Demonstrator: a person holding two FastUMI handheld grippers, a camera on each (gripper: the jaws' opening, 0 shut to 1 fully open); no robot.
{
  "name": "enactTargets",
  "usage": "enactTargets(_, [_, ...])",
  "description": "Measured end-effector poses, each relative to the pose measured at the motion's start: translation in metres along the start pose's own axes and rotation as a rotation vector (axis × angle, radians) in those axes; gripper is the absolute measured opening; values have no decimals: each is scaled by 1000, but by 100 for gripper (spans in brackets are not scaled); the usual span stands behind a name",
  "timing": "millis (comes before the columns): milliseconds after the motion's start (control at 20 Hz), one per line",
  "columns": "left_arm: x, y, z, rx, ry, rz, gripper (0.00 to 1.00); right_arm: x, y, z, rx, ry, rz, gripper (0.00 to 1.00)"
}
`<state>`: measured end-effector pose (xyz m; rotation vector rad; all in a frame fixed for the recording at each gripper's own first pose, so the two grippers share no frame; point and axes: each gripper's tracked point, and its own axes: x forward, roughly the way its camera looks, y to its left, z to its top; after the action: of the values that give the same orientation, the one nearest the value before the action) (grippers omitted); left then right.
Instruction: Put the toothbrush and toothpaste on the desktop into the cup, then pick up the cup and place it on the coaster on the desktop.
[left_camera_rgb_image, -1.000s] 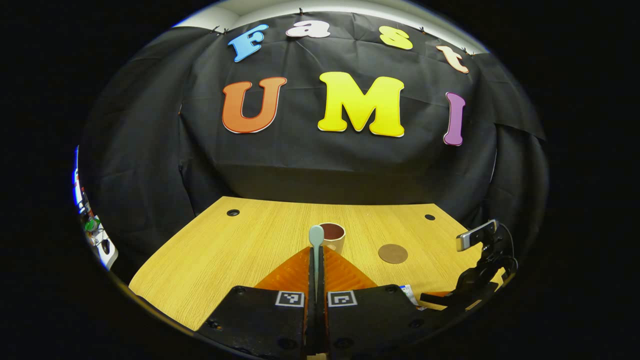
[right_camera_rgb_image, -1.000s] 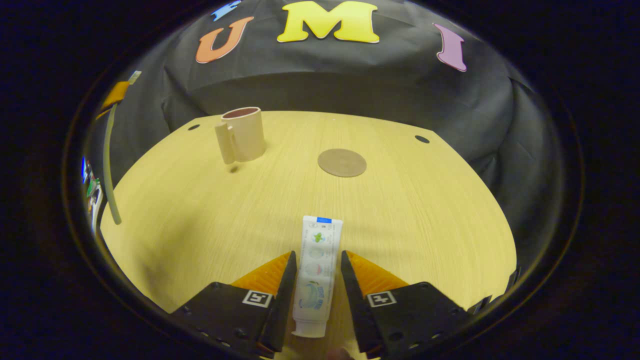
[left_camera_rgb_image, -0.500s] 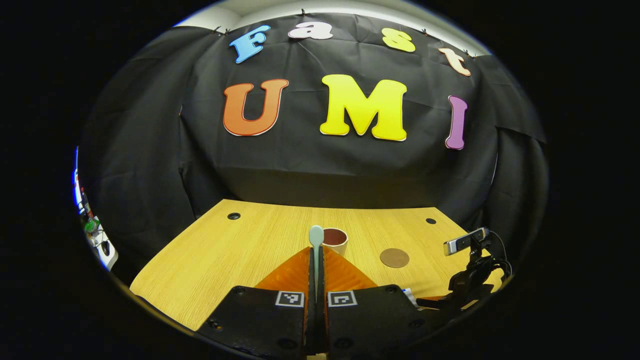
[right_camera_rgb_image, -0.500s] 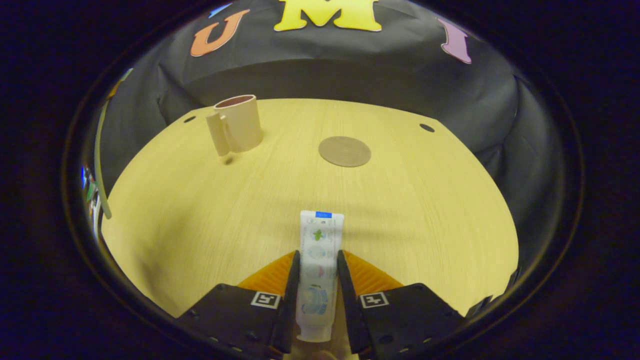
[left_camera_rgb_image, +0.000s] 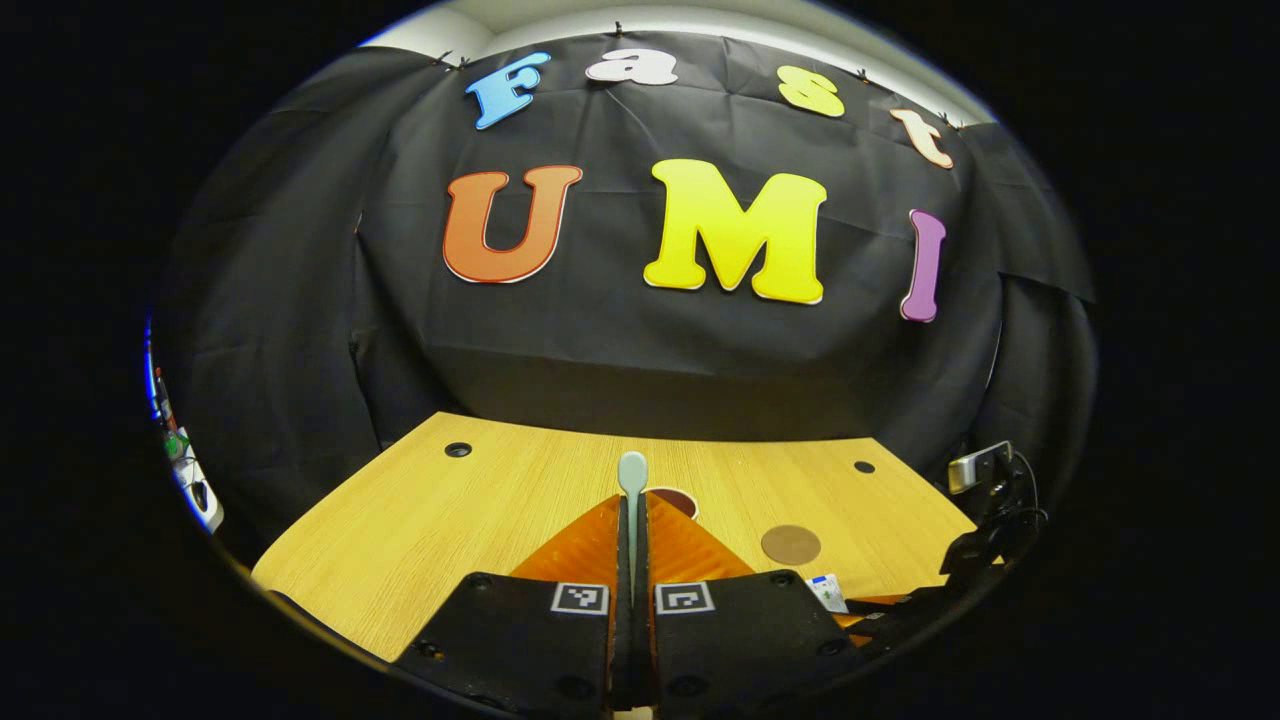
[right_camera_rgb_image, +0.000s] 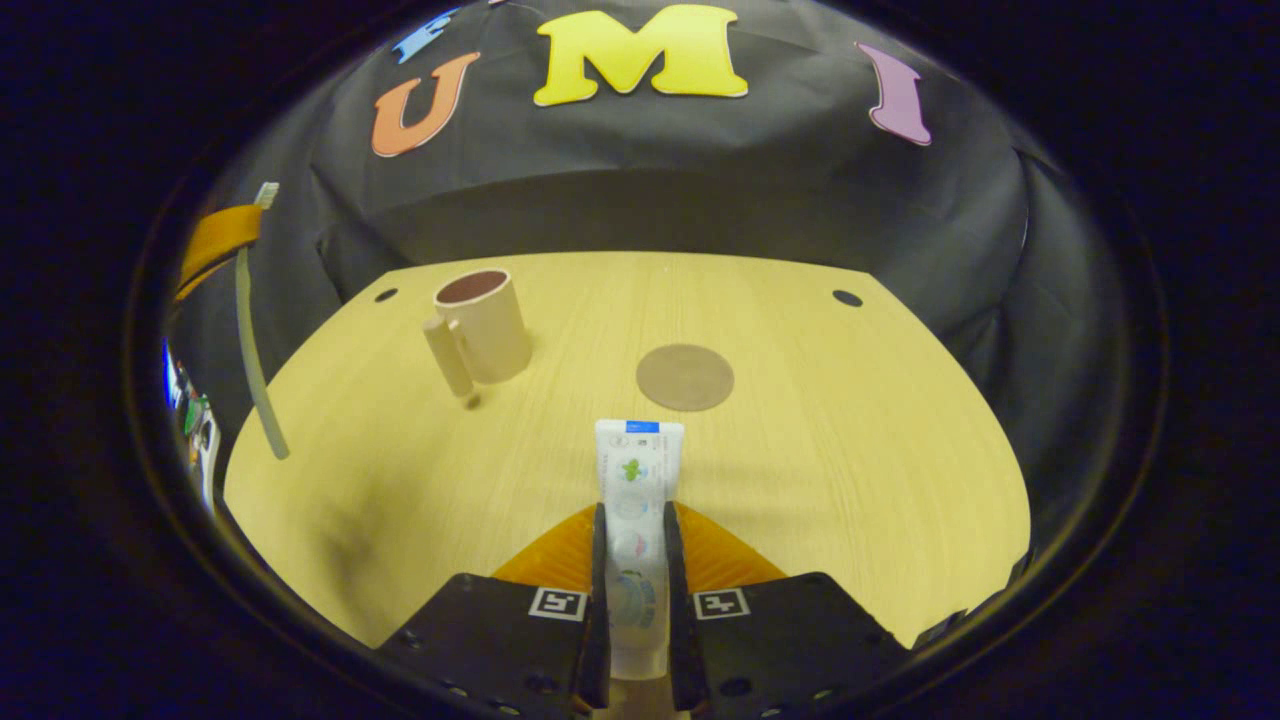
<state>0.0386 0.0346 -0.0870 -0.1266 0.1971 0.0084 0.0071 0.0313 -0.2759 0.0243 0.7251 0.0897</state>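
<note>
While the left gripper (left_camera_rgb_image: 632, 540) pinched the toothbrush (left_camera_rgb_image: 631, 478) at lower centre, just before the cup (left_camera_rgb_image: 674, 497), the right gripper (right_camera_rgb_image: 633, 560) squeezed the toothpaste (right_camera_rgb_image: 636, 500) at lower centre above the counter (right_camera_rgb_image: 850, 420). The tube looked soft and light; the coaster (right_camera_rgb_image: 685, 377) lay mid-frame.

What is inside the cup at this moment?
In the right gripper view the cup shows a dark interior at its mouth, nothing sticking out. Its bottom is hidden by the wall. The toothbrush and toothpaste are each clamped in a hand-held gripper.
</note>
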Motion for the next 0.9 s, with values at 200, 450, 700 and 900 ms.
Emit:
enactTargets(200, [38, -2, 22, 6, -69, -25, 3, -8, -2, 22, 8, -48, 2, 24])
enactTargets(450, [88, -4, 40, 7, -145, -47, 3, -9, -13, 28, 34, -61, -11, 24])
enactTargets(700, [125, -13, 55, 38, -207, -60, 3, 1, -25, 29, 53, -38, -15, 24])
enactTargets(900, [150, -25, 60, 28, -247, -70, 3, 8, -32, 36, 49, -34, -16, 24])
